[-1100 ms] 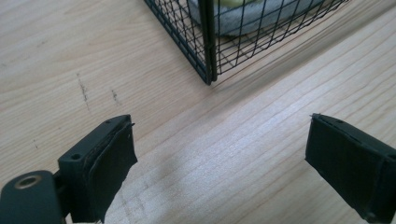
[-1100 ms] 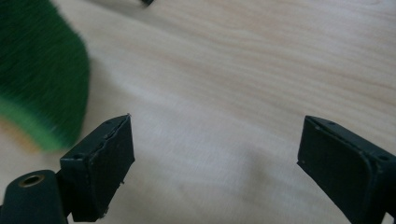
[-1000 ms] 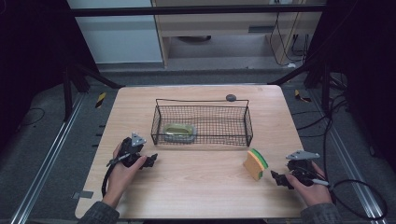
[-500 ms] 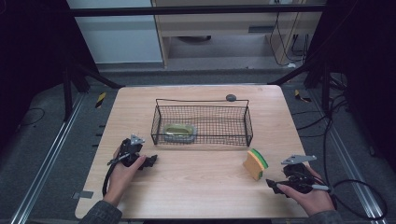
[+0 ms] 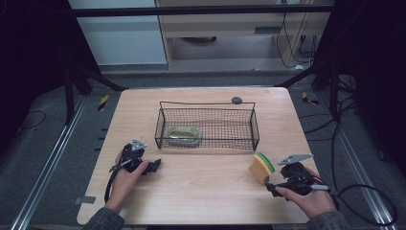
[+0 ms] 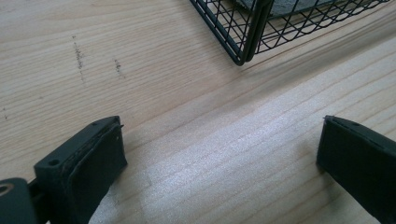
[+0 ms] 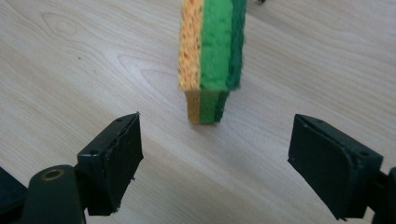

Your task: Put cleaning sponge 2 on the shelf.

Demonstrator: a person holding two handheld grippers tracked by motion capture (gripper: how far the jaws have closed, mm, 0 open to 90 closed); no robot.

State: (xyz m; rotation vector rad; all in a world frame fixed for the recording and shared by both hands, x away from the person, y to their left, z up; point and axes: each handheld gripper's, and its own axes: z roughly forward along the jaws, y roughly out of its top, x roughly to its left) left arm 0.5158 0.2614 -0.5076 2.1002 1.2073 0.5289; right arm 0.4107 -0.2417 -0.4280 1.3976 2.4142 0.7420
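Since the wire basket [image 5: 207, 125] on the table [image 5: 201, 191] already holds a greenish dish [image 5: 183, 134], we're lining up the sponge [image 5: 262, 167], standing on edge just right-front of that basket. Our right gripper [image 5: 271, 187] gapes empty behind it, jaws having just narrowed; next, ease forward and pinch. Up close, its view shows orange-green layers. Left gripper [image 5: 155, 165] idles wide, left-front of basket.

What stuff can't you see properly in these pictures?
- Green thing in the wire basket: high view, too small and behind mesh to identify; left gripper view cuts it off at the top edge.
- Dark round object beside the basket's far rim: high view, too small to tell.
- Sponge: right gripper view, its top is cut off by the edge.
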